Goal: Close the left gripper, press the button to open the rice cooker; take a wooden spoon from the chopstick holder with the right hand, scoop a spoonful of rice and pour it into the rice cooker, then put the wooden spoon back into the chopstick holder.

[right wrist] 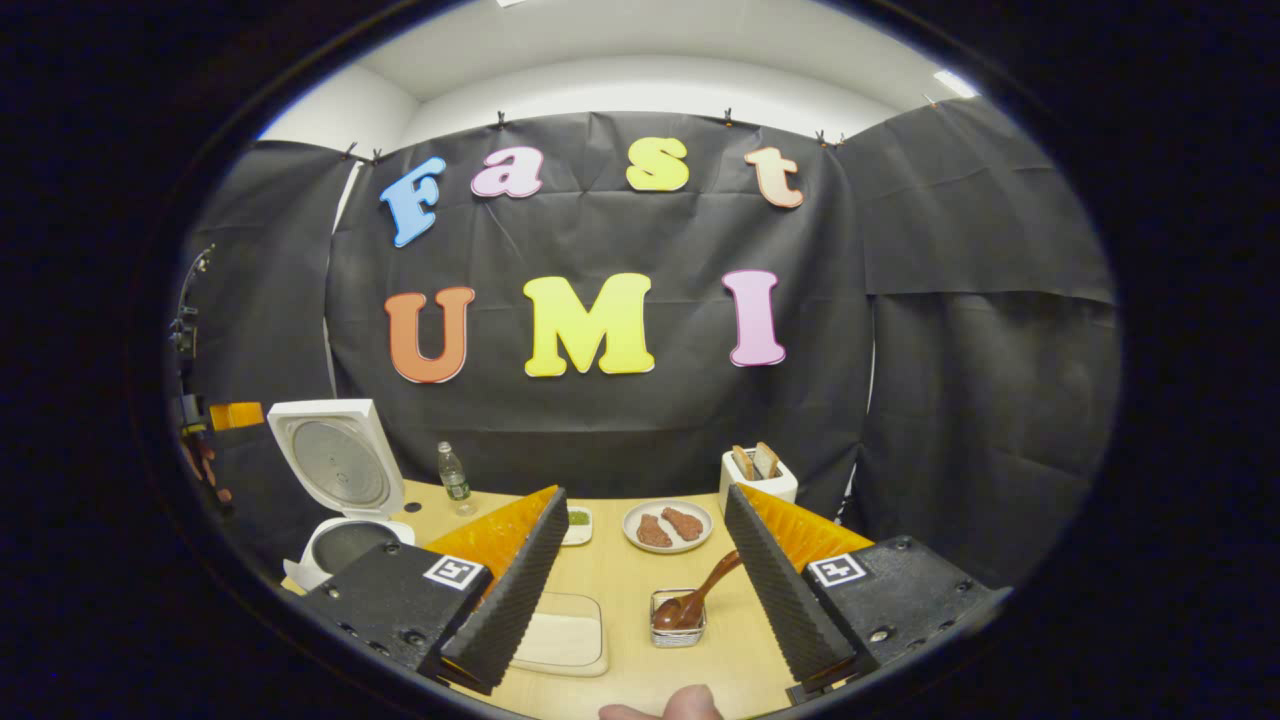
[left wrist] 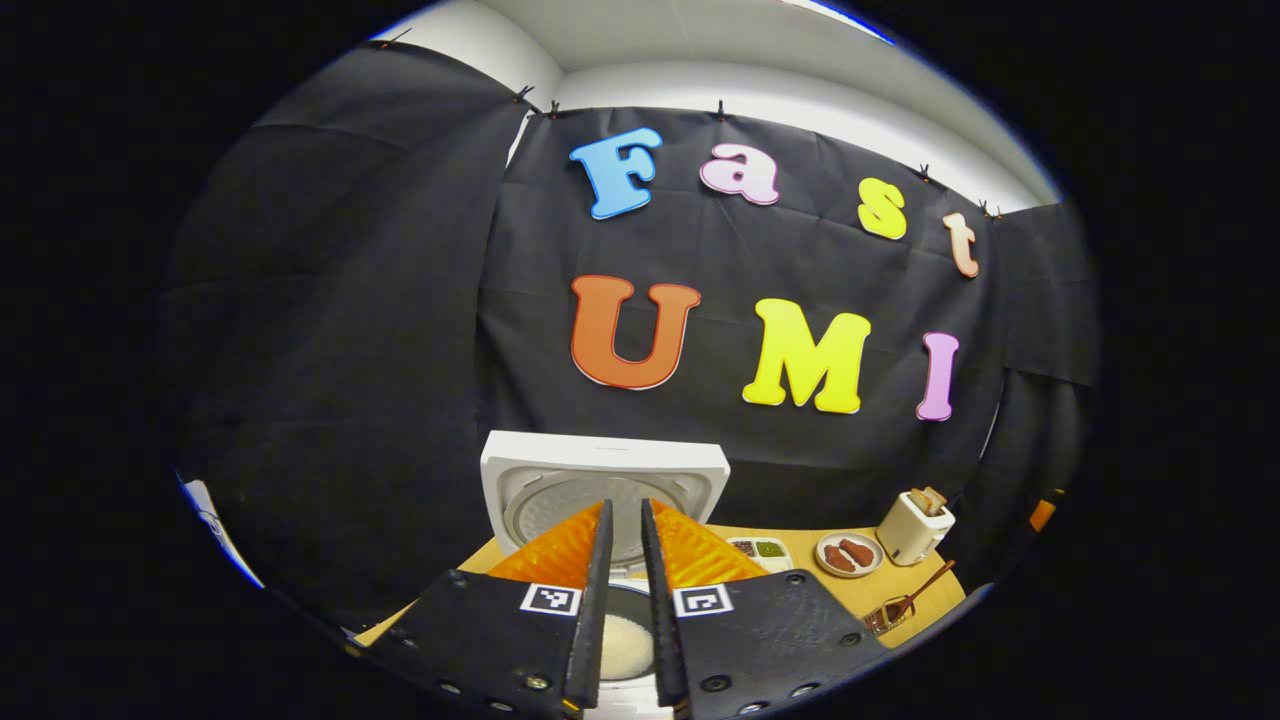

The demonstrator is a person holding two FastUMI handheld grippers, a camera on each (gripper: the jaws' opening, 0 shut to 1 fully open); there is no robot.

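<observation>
Right tool (right wrist: 640,570): fingers spread wide, empty. The wooden spoon (right wrist: 700,597) stands in the chopstick holder (right wrist: 677,617) at lower centre, directly ahead between the fingers, handle leaning toward upper right. Left tool (left wrist: 625,600): fingers nearly pressed together over the open rice cooker (left wrist: 605,480). The rice tray (right wrist: 565,630) is partly hidden behind a finger.
</observation>
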